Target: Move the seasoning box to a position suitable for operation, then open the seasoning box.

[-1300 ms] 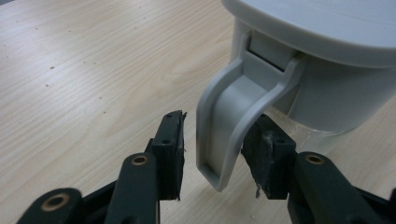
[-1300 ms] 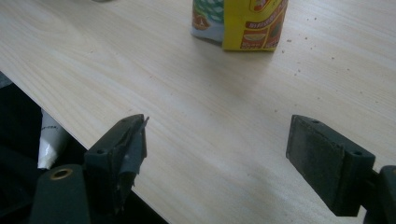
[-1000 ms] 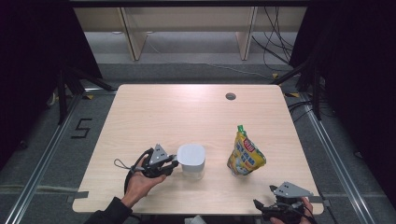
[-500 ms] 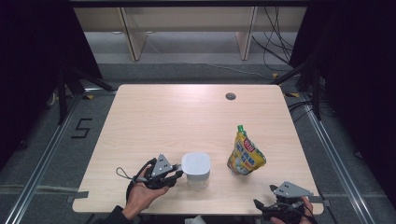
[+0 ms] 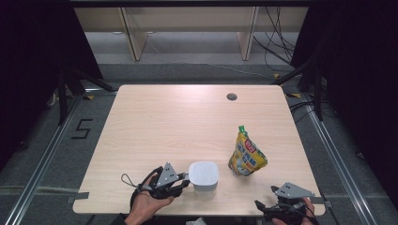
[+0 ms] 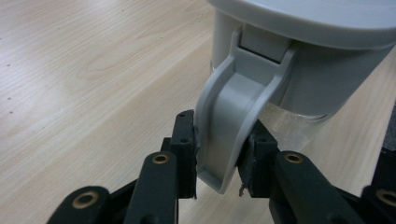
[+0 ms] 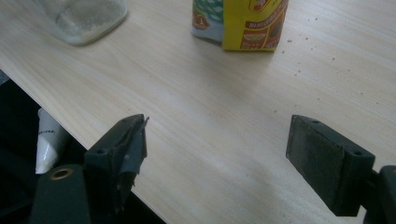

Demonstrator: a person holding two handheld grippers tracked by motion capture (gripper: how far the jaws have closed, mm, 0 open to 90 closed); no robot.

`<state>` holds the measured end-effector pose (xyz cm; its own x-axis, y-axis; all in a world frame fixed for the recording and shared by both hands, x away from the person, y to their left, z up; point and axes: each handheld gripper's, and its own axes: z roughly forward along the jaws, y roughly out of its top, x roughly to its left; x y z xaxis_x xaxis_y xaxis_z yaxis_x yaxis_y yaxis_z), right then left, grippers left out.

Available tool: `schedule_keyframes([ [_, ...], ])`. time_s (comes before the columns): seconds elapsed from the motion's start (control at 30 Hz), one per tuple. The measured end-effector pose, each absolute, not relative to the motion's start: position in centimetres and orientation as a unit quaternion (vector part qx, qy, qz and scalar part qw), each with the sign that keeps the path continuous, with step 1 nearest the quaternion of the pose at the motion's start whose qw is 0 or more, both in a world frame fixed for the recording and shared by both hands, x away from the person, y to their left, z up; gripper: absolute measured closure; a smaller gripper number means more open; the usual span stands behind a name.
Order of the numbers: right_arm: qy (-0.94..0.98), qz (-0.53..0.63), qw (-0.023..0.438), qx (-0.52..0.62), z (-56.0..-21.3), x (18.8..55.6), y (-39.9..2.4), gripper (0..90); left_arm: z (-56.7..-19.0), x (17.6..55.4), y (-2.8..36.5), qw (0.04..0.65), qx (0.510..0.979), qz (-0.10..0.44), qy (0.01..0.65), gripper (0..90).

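The left gripper (image 5: 180, 183) sits near the front edge of the wooden table (image 5: 178, 122), held in the person's left hand (image 5: 148, 201). In the left gripper view, its two black jaws press on either side of the grey handle (image 6: 231, 121) of a container (image 5: 203, 175) with a grey lid (image 6: 308, 18) and a clear lower body. The container stands upright on the table, just right of that gripper.

The right gripper (image 5: 270, 213) rests at the front right corner of the table, jaws spread wide with nothing between them.

A yellow spouted pouch (image 5: 247, 155) with a green cap stands upright, near the container and to its right. The clear body appears to contain a pale granular material, though the view is blurred.
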<state>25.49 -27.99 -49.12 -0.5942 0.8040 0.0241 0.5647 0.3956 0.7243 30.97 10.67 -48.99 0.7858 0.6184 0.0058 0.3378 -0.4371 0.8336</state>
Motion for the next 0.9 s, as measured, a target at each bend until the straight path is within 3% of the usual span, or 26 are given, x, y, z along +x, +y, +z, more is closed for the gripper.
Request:
schedule_keyframes([
  [0.27, 0.82, 0.356, 0.167, 0.416, -49.1, 25.5, -28.1, 21.0, -48.9, 31.0, 10.8, 0.441, 0.836, 0.151, 0.29, 68.4],
  [0.37, 0.819, 0.359, 0.167, 0.416, -49.1, 25.5, -28.0, 21.1, -49.0, 30.9, 10.8, 0.45, 0.831, 0.146, 0.292, 53.9],
  [0.4, 0.819, 0.359, 0.167, 0.416, -49.1, 25.5, -28.0, 21.1, -48.9, 30.9, 11.0, 0.437, 0.84, 0.147, 0.284, 53.9],
  [0.43, 0.82, 0.354, 0.172, 0.416, -49.1, 25.5, -28.0, 21.1, -48.9, 30.7, 10.9, 0.435, 0.838, 0.144, 0.297, 45.0],
  [0.53, 0.821, 0.353, 0.167, 0.418, -49.1, 25.5, -28.0, 21.1, -48.5, 30.5, 11.4, 0.43, 0.841, 0.154, 0.29, 40.2],
  [0.67, 0.815, 0.356, 0.151, 0.431, -49.2, 25.2, -27.6, 21.3, -47.8, 30.1, 11.7, 0.45, 0.832, 0.124, 0.301, 31.2],
  [0.77, 0.823, 0.355, 0.164, 0.412, -49.1, 25.4, -27.8, 20.7, -47.3, 29.9, 11.7, 0.453, 0.829, 0.109, 0.309, 25.3],
  [0.9, 0.82, 0.358, 0.159, 0.418, -49.1, 25.2, -27.6, 21.0, -46.6, 29.7, 11.9, 0.461, 0.825, 0.112, 0.308, 25.3],
])
